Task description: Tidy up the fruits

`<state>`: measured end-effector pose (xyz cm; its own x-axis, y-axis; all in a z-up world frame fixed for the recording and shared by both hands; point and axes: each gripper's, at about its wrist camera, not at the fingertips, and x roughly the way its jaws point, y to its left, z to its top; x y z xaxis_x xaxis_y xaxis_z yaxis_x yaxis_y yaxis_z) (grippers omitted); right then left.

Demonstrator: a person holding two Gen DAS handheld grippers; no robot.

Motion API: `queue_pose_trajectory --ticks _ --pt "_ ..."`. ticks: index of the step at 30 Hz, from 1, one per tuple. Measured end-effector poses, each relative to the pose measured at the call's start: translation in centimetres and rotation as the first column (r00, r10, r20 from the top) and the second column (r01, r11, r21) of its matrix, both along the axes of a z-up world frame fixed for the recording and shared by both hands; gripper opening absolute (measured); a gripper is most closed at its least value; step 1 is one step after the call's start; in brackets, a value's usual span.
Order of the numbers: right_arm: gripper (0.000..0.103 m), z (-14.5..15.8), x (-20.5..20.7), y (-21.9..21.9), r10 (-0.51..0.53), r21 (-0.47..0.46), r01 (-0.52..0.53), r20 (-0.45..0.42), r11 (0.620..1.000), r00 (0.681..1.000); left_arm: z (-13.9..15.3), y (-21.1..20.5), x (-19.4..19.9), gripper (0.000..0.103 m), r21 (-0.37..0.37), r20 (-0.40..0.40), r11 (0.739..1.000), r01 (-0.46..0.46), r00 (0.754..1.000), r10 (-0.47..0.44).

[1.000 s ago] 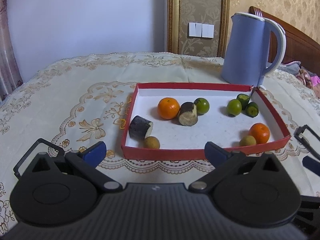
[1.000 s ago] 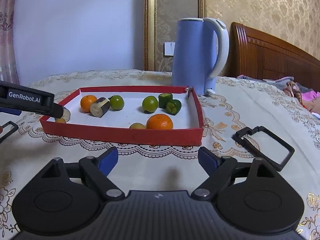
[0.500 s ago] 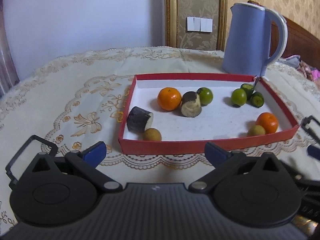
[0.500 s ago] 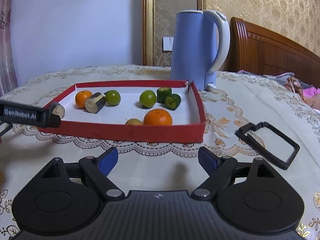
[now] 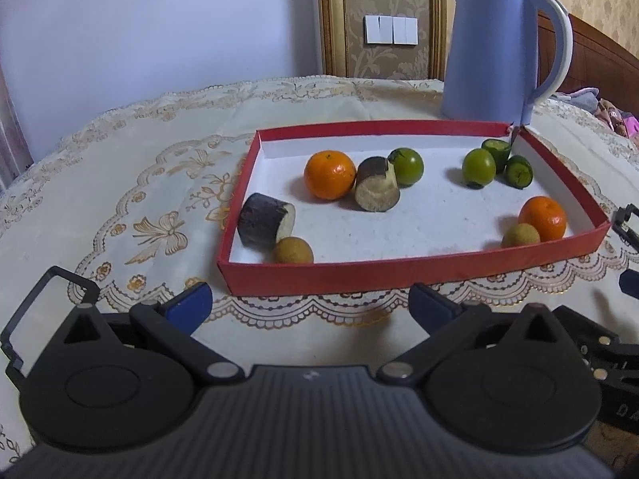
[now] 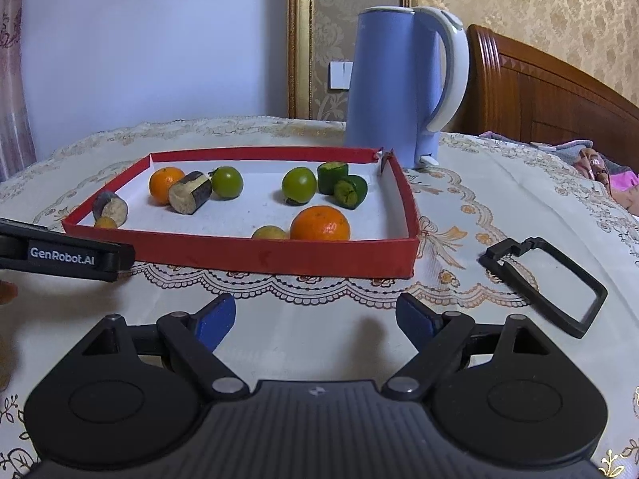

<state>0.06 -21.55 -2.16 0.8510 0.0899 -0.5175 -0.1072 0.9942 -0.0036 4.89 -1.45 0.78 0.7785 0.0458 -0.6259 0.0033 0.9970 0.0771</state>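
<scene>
A red-walled tray (image 5: 399,276) (image 6: 255,256) with a white floor lies on the embroidered tablecloth. It holds two oranges (image 5: 330,174) (image 5: 543,218), two green round fruits (image 5: 406,166) (image 5: 478,166), two cut green pieces (image 5: 518,171), two dark-skinned cut stalk pieces (image 5: 265,220) (image 5: 377,189) and two small tan fruits (image 5: 293,250) (image 5: 520,235). My left gripper (image 5: 309,305) hovers open in front of the tray's near wall, nothing between its blue pads. My right gripper (image 6: 315,319) is open too, short of the tray's near right part, empty.
A blue electric kettle (image 5: 495,48) (image 6: 399,84) stands behind the tray's far right corner. The left gripper's black side (image 6: 64,255) reaches in at the right wrist view's left edge. A wooden headboard (image 6: 551,92) and bedding lie beyond the table on the right.
The left gripper has sunk a little toward the cloth, so the tray sits higher in its view. In the right wrist view its black body has dropped lower. The fruits have not moved.
</scene>
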Motion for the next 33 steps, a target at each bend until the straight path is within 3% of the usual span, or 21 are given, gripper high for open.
queue_pose_trajectory --ticks 29,31,33 --pt "0.088 -0.6 1.0 0.7 0.006 -0.046 -0.009 -0.069 0.999 0.998 -1.4 0.3 0.9 0.103 -0.029 -0.051 0.999 0.015 0.999 -0.017" --pt "0.091 -0.6 1.1 0.7 -0.001 -0.049 -0.002 -0.072 0.999 0.997 -1.4 0.4 1.0 0.103 -0.036 -0.055 0.999 0.015 0.998 -0.017" --pt "0.1 -0.7 1.2 0.7 -0.019 -0.056 0.015 -0.079 0.998 0.997 -1.5 0.4 1.0 0.103 -0.039 -0.057 0.999 0.015 0.998 -0.017"
